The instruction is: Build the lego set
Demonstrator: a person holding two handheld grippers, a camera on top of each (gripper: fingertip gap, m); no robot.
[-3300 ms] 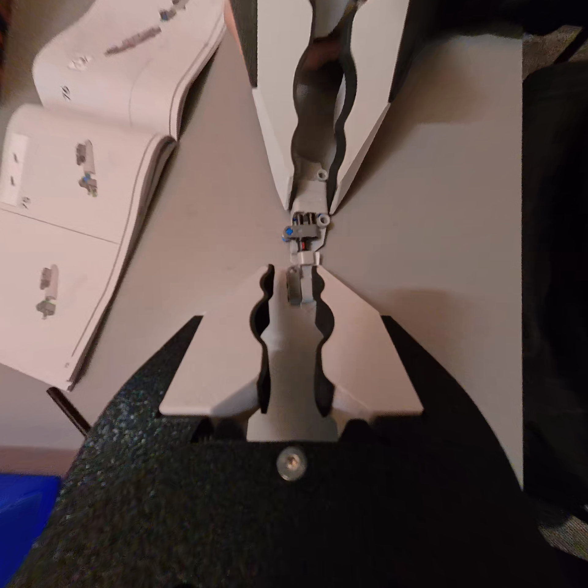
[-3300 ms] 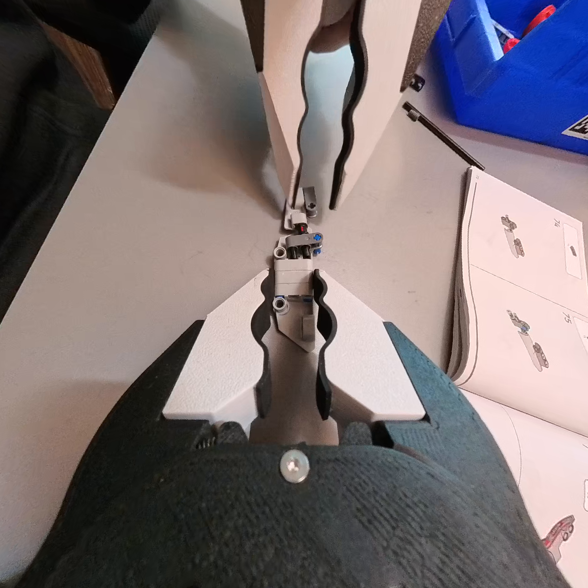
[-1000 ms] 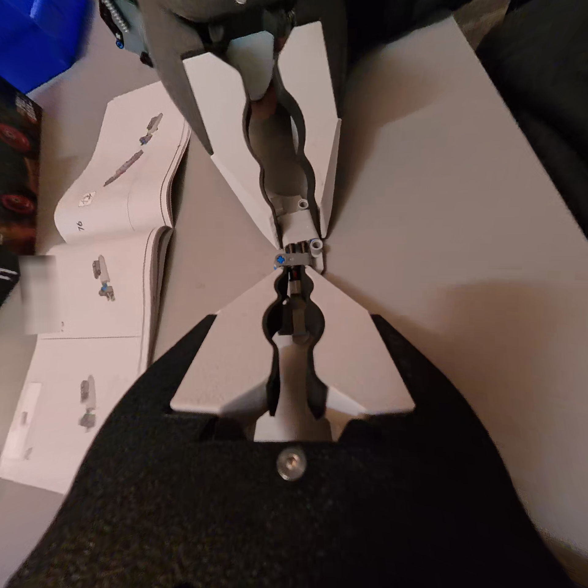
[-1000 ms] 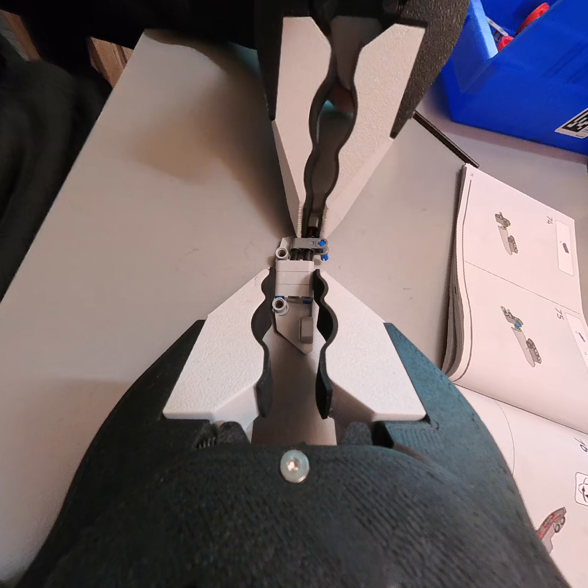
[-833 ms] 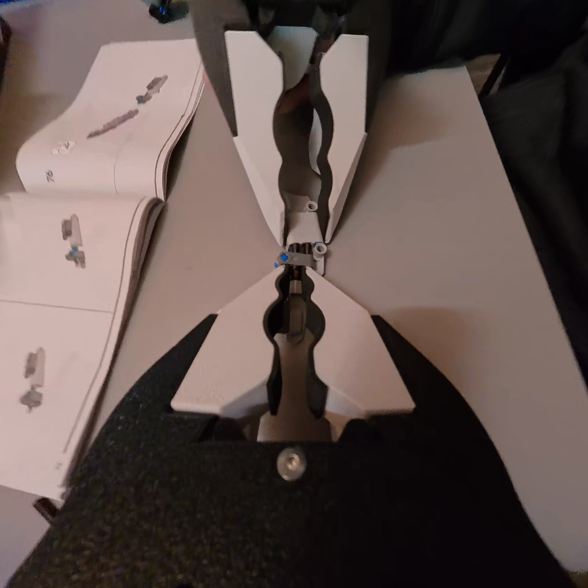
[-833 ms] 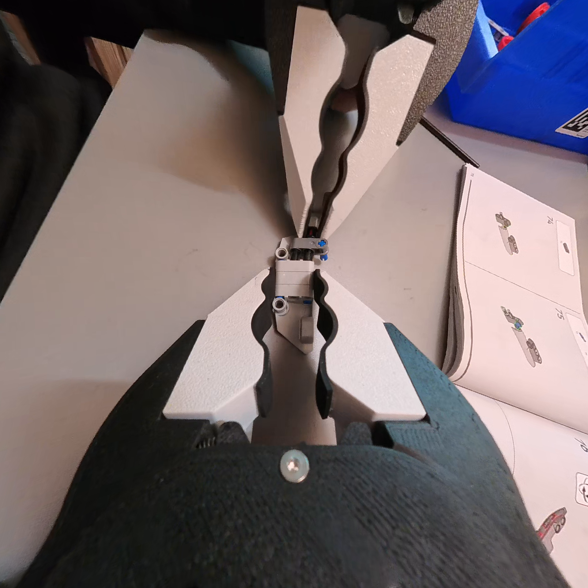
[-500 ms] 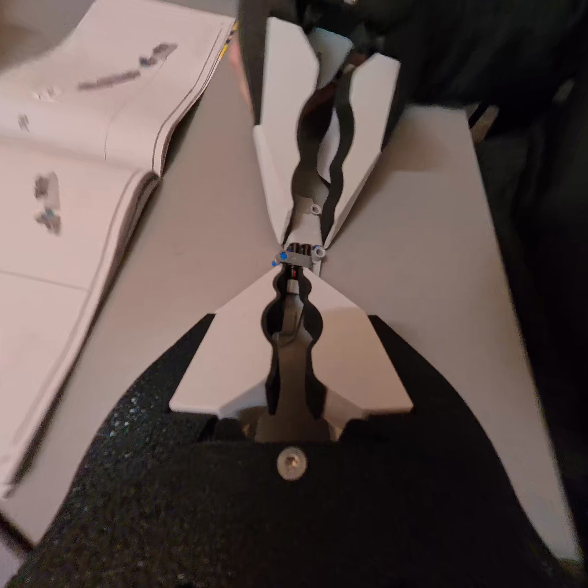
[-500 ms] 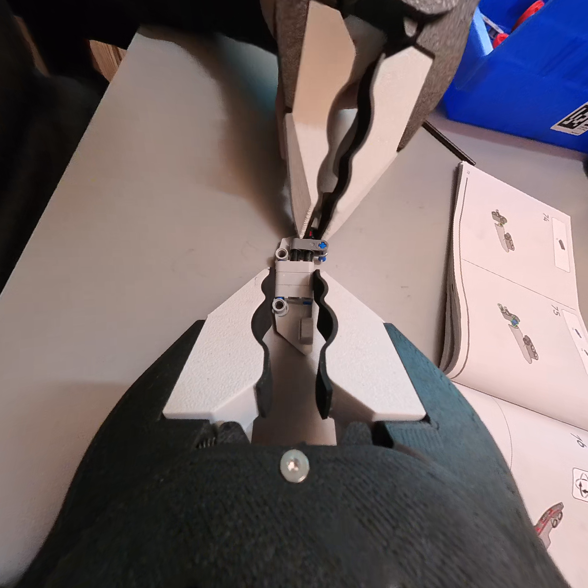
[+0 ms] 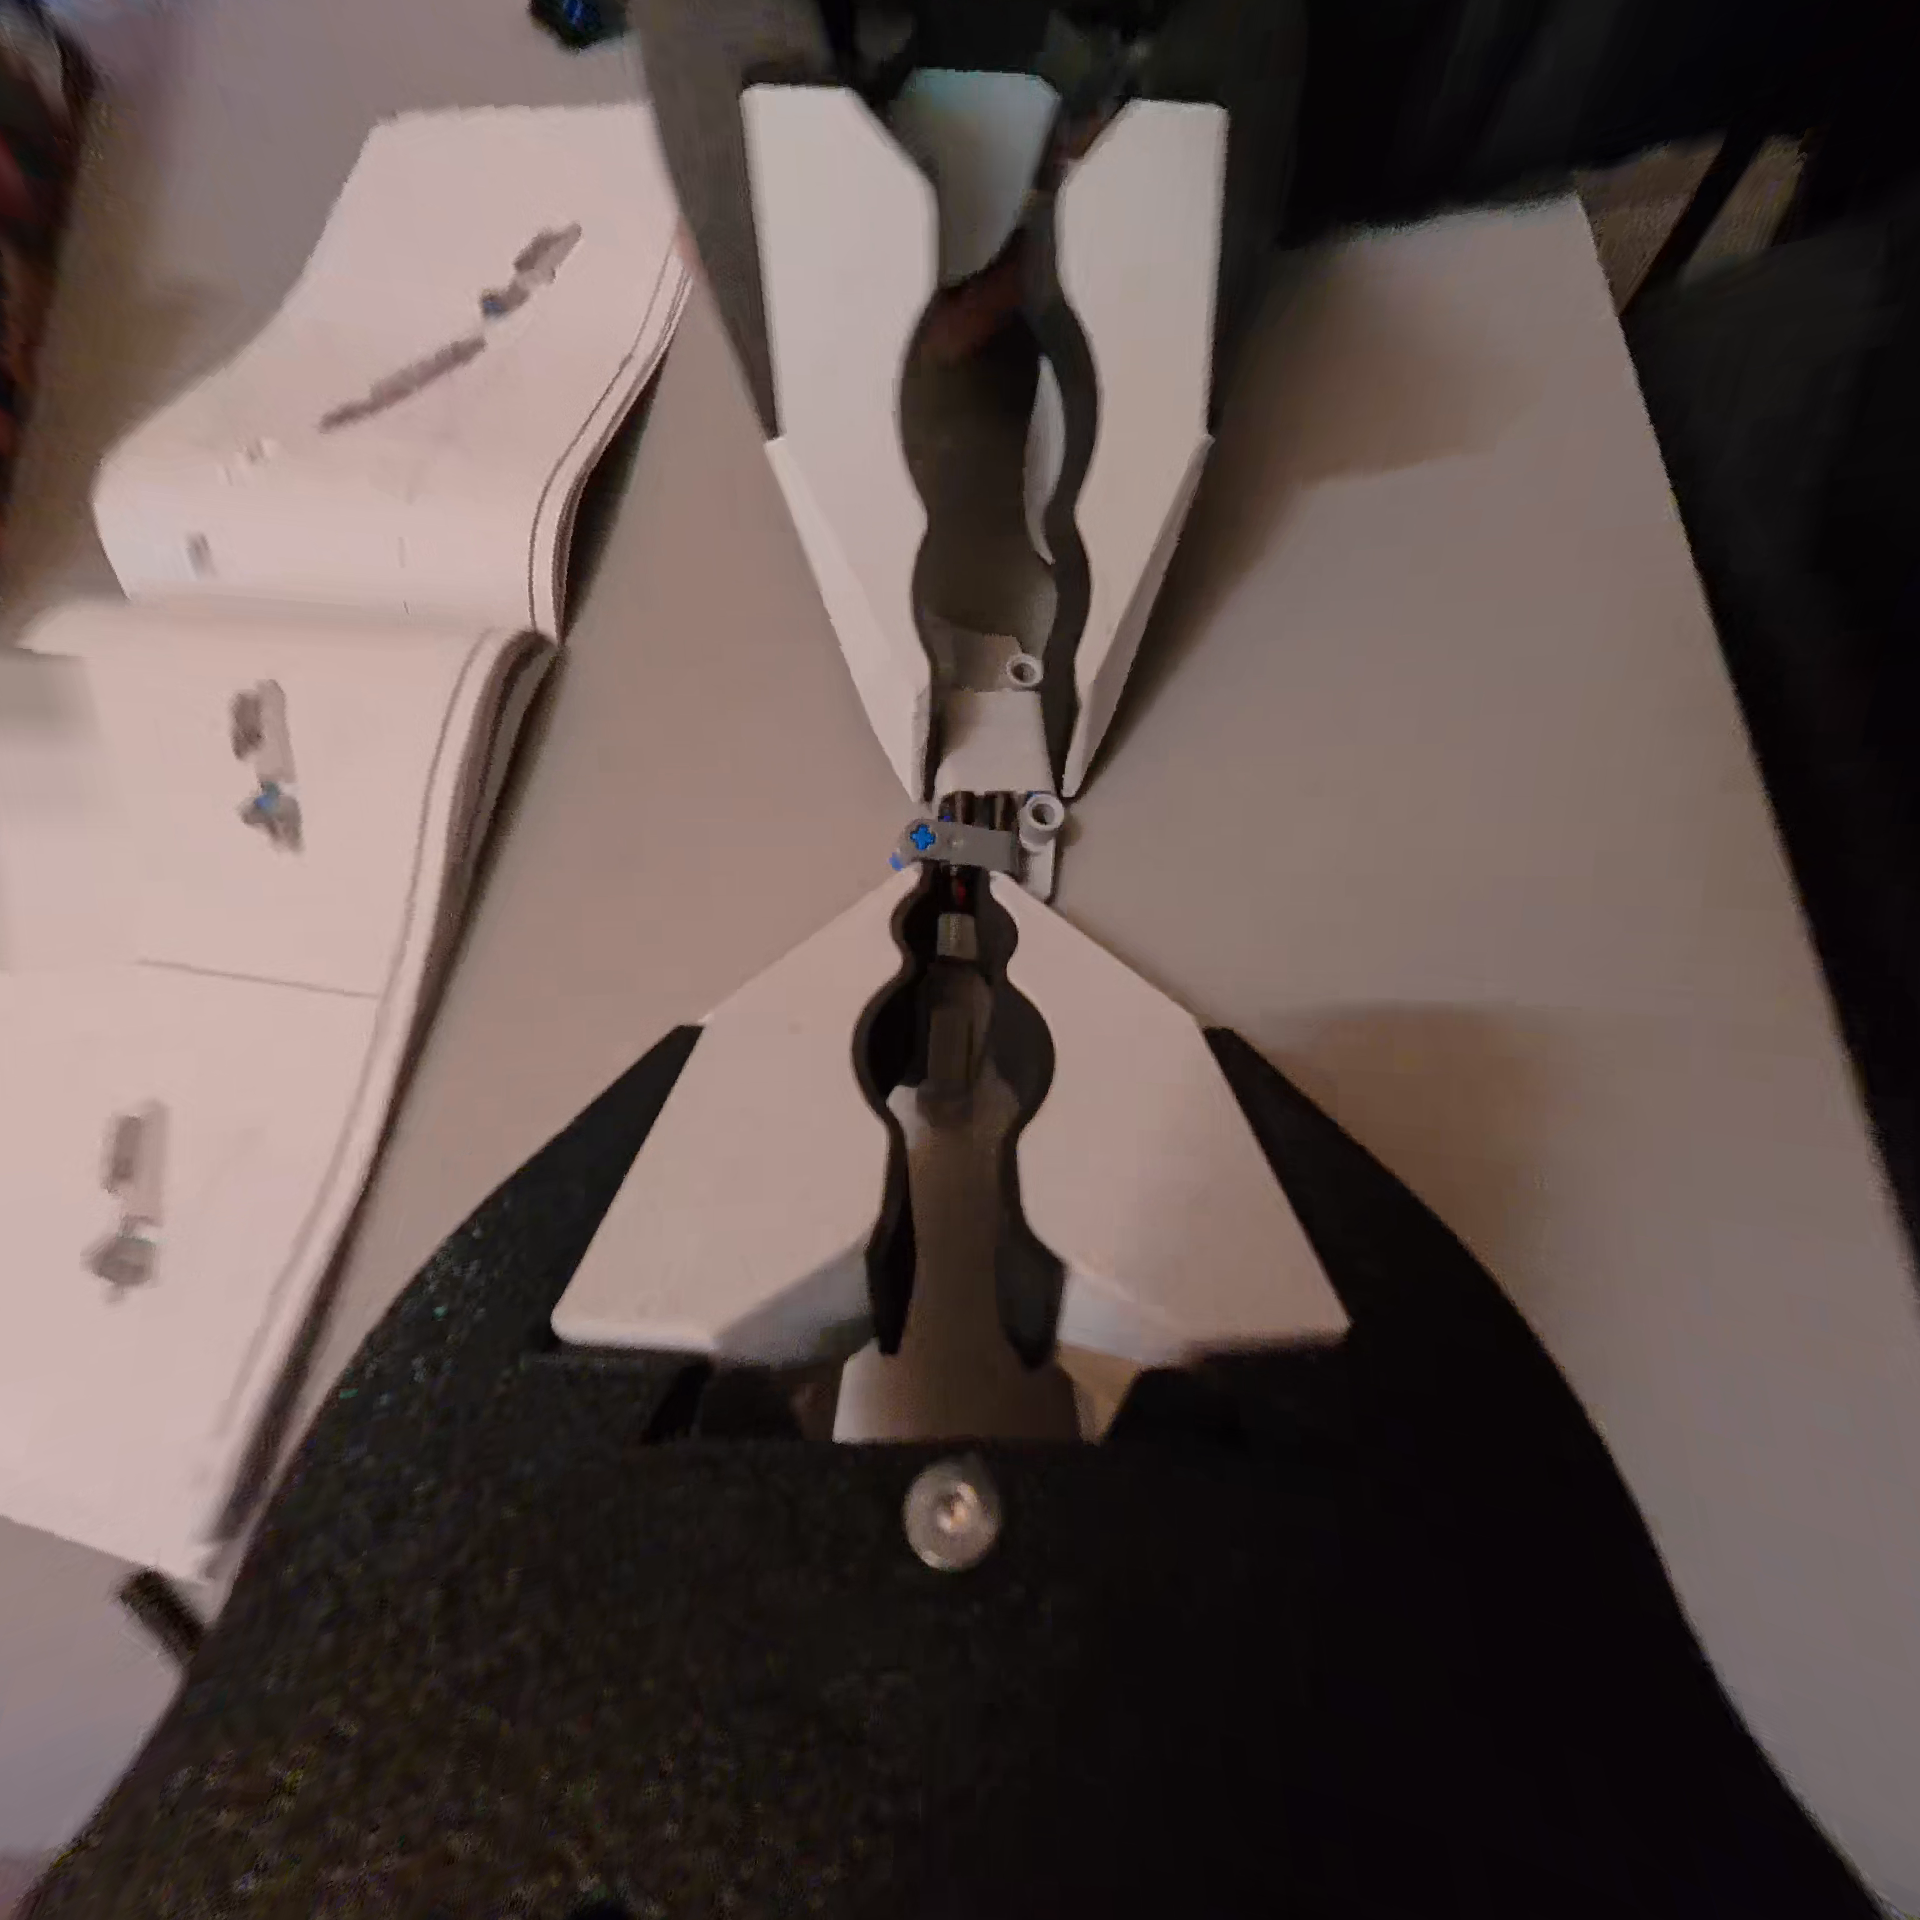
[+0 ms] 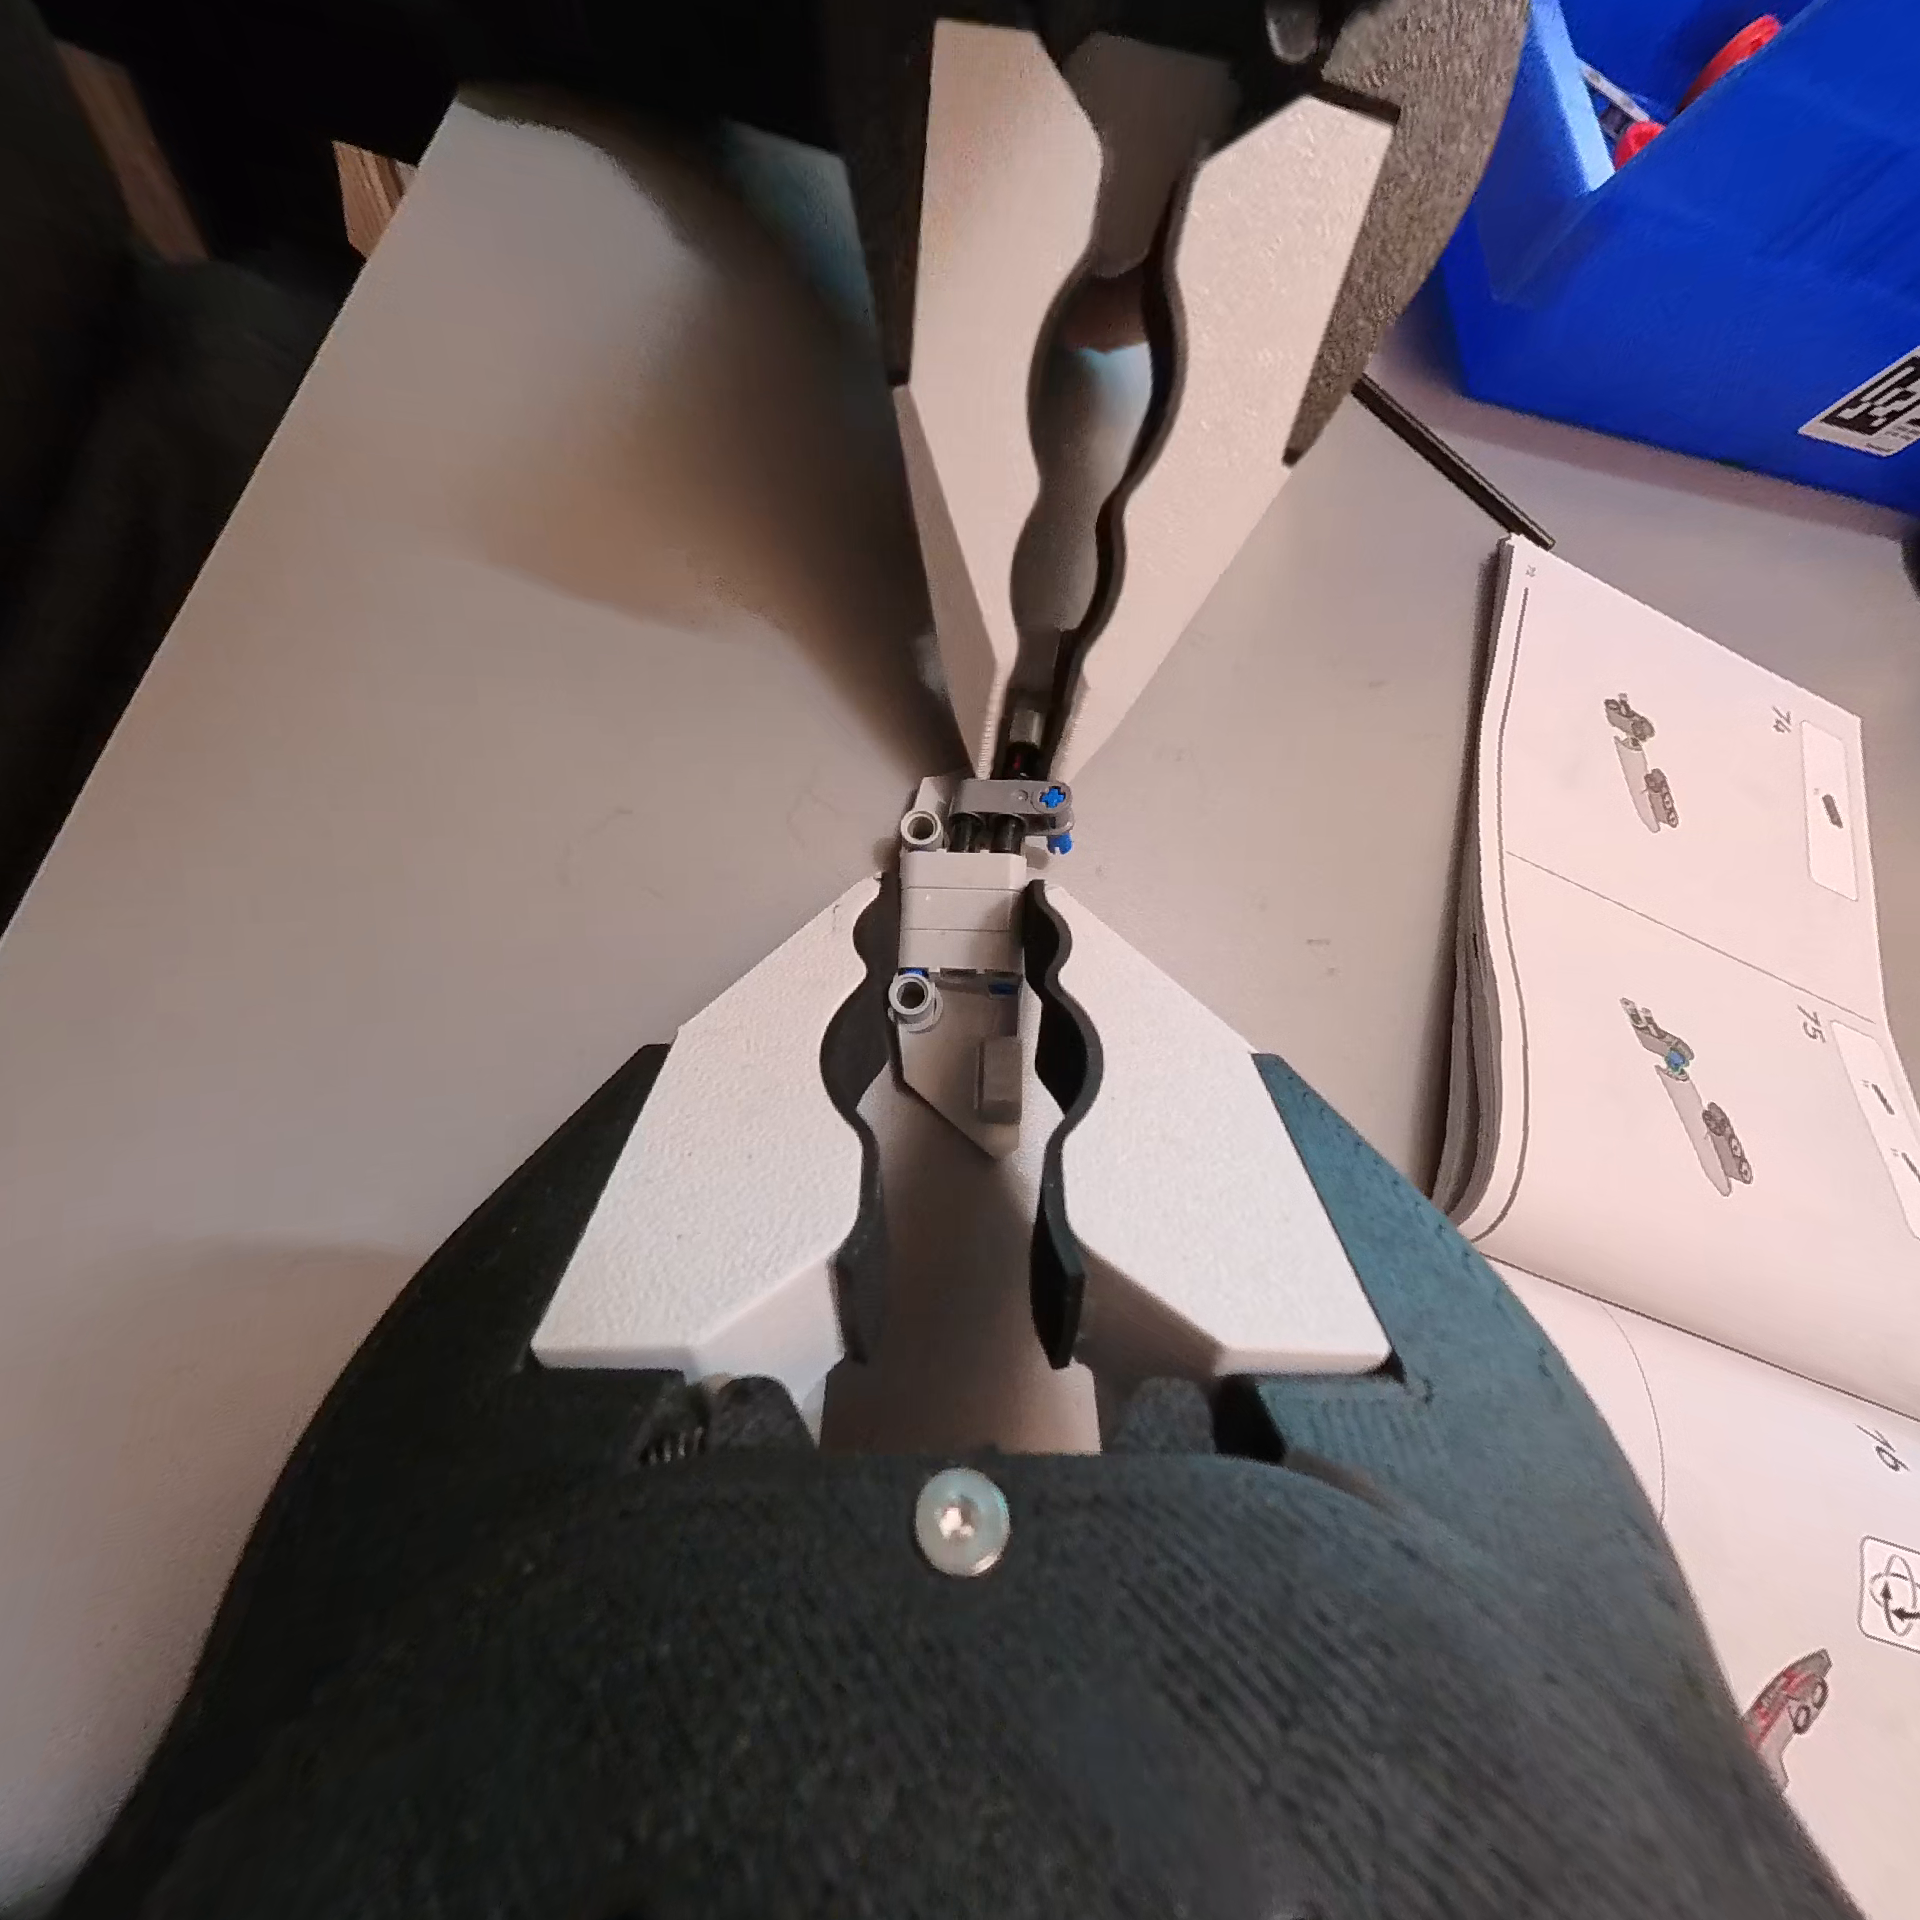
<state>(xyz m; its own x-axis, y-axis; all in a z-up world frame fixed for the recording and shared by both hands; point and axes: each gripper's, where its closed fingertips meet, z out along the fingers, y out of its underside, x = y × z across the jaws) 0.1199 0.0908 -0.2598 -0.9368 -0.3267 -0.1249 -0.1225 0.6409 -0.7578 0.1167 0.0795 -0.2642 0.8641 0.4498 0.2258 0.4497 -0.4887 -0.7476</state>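
Right tongs [image 10: 951,914] clamp the small grey brick sub-assembly [image 10: 956,914]. Left tongs [image 9: 956,904] pinch a grey pin piece [image 9: 954,935], nose against it. Judging by the open paper instruction booklet [image 10: 1662,935], much building remains.

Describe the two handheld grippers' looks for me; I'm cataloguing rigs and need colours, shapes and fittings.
Both match: the left gripper and right gripper each have a black, rough-textured body with a silver screw at its centre. Two pale grey wedge-shaped fingers taper towards the tips, lined with wavy black pads. A small spring shows at the right gripper's base. No cables or sleeves are visible.
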